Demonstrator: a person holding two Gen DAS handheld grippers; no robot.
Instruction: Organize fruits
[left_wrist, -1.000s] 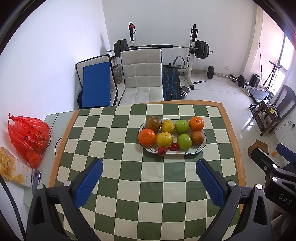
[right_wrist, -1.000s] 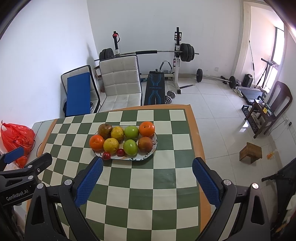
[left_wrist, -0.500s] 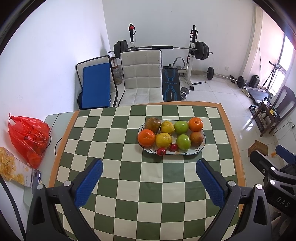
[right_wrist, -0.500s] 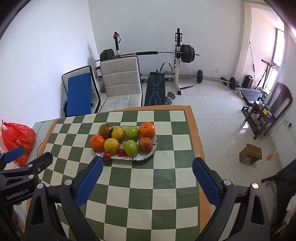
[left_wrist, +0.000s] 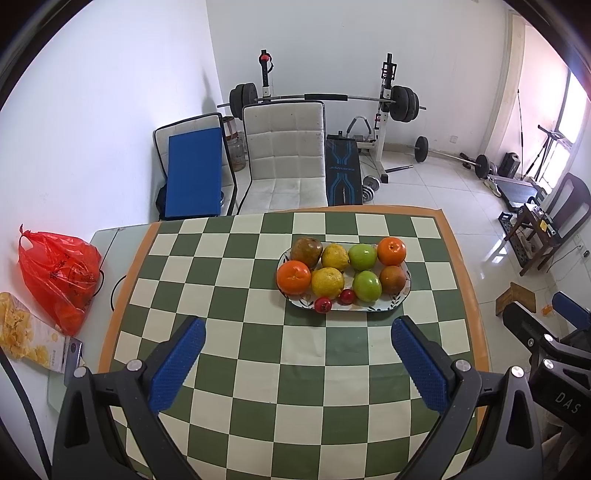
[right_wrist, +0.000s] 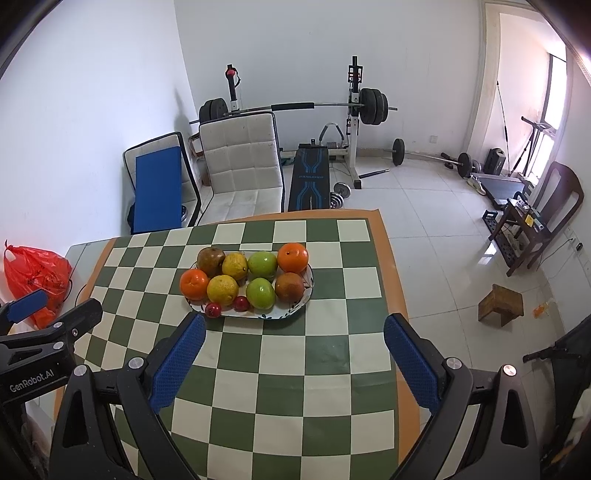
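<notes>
Left wrist view looks down on a green-and-cream checkered table (left_wrist: 258, 369) with an oval plate (left_wrist: 404, 288) set toward its far side, and the left gripper (left_wrist: 295, 365) hangs over the near squares with its blue-padded jaws spread wide and nothing between them. The plate carries two rows of fruit: at the back a brownish pear-like fruit (left_wrist: 306, 250), a lemon (left_wrist: 335, 257), a green apple (left_wrist: 362, 257) and an orange (left_wrist: 392, 251); in front another orange (left_wrist: 293, 277), a second lemon (left_wrist: 327, 282), a second green apple (left_wrist: 366, 286) and a reddish-brown fruit (left_wrist: 392, 279) whose kind is hard to tell at this distance. Two small red fruits (left_wrist: 323, 305) sit at the plate's near rim, just beside each other and touching the front row. Off the table's left edge lie a red plastic bag (left_wrist: 55, 273) and a yellow snack packet (left_wrist: 26, 332). In the right wrist view the right gripper (right_wrist: 293, 360) is likewise parted wide and empty, above the table just near of the plate (right_wrist: 308, 291), with its left finger (right_wrist: 177, 363) close to the plate's near-left rim but not touching. Beyond the table stand a white padded chair (left_wrist: 286, 155), a blue folded mat (left_wrist: 194, 173) against the wall and a barbell rack (left_wrist: 325, 98).
</notes>
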